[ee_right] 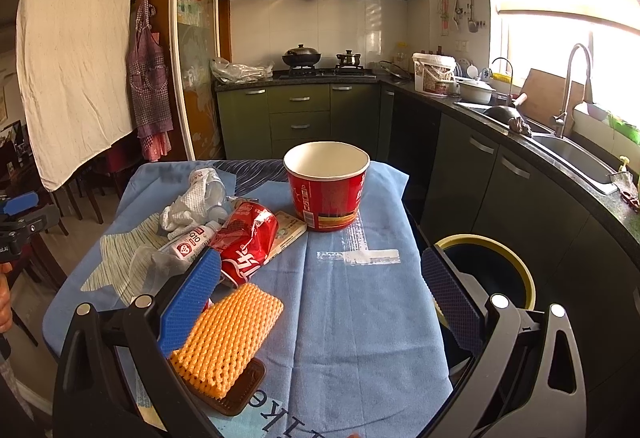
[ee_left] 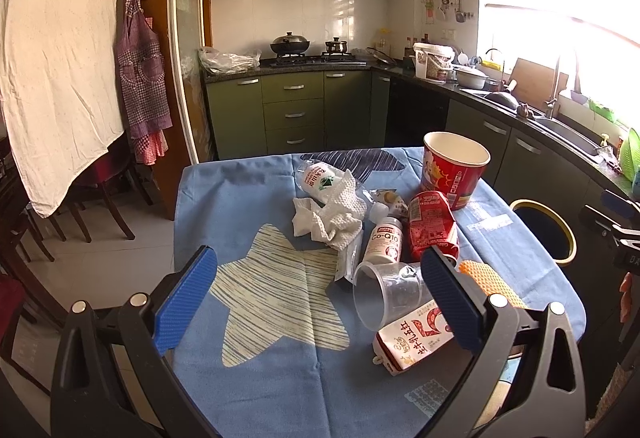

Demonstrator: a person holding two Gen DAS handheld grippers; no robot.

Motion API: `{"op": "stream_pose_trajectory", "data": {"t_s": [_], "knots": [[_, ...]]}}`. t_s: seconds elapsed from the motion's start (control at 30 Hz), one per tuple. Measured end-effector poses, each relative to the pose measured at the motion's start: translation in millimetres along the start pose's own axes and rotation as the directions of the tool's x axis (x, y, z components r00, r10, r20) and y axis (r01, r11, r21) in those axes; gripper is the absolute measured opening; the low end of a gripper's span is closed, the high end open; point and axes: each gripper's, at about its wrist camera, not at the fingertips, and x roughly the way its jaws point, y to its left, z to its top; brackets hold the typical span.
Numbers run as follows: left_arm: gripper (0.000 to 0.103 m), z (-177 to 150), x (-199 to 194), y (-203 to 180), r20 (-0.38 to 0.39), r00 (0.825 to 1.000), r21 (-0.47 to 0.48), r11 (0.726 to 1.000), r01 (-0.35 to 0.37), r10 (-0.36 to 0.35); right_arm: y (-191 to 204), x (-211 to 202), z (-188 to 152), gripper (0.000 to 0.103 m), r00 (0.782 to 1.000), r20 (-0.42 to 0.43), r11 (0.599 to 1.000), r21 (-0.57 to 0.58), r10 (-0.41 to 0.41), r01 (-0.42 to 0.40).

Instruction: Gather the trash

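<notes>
The left hand-held gripper [ee_left: 320,298] hangs released over the near side of the table [ee_left: 280,378], its blue fingers [ee_left: 186,302] spread wide with nothing between them. Left to right in its view, the trash lies in a heap: a crumpled paper towel [ee_left: 332,218] over a lying plastic bottle [ee_left: 318,180], a white Co-Q10 bottle [ee_left: 384,240], a clear plastic cup [ee_left: 390,292] on its side, a milk carton [ee_left: 414,336] just beside that cup, and a crushed red can [ee_left: 430,226]. The right finger hides part of the can and carton.

The right hand-held gripper [ee_right: 320,302] is likewise released and empty. An orange foam net [ee_right: 228,334] touches its left finger, resting on a brown pad [ee_right: 240,390]. Farther off stands an upright red paper bucket [ee_right: 326,186]. Right of the table, lower down, sits a yellow-rimmed bin [ee_right: 500,258], partly hidden by the right finger.
</notes>
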Motion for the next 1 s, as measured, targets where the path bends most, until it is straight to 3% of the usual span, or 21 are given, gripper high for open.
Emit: {"op": "stream_pose_trajectory", "data": {"t_s": [0.27, 0.43, 0.6, 0.77, 0.87, 0.93, 1.0], "knots": [[0.097, 41, 77, 13, -0.088, 0.996, -0.015, 1.000, 0.003, -0.004, -42, 82, 55, 0.099, 0.975, -0.186, 0.992, 0.068, 0.119, -0.108], [0.097, 62, 134, 17, -0.129, 0.992, -0.016, 1.000, -0.015, 0.013, -59, 148, 103, 0.094, 0.948, -0.303, 0.995, 0.066, 0.095, -0.078], [0.097, 72, 186, 24, -0.139, 0.990, -0.034, 0.999, -0.024, 0.019, -77, 229, 134, 0.063, 0.894, -0.445, 0.996, 0.090, 0.048, -0.008], [0.097, 65, 214, 26, -0.159, 0.987, -0.036, 0.999, -0.010, 0.004, -87, 287, 134, 0.045, 0.832, -0.555, 0.994, 0.097, 0.017, 0.044], [0.097, 60, 219, 27, -0.168, 0.986, -0.016, 1.000, -0.017, 0.014, -87, 306, 134, 0.041, 0.810, -0.586, 0.993, 0.111, 0.031, 0.042], [0.097, 58, 220, 28, -0.168, 0.986, -0.010, 1.000, -0.028, 0.026, -85, 314, 132, 0.033, 0.798, -0.602, 0.993, 0.112, 0.032, 0.045], [0.097, 56, 220, 30, -0.172, 0.985, -0.018, 1.000, -0.013, 0.010, -83, 319, 131, 0.016, 0.787, -0.616, 0.993, 0.103, 0.023, 0.052]]}}
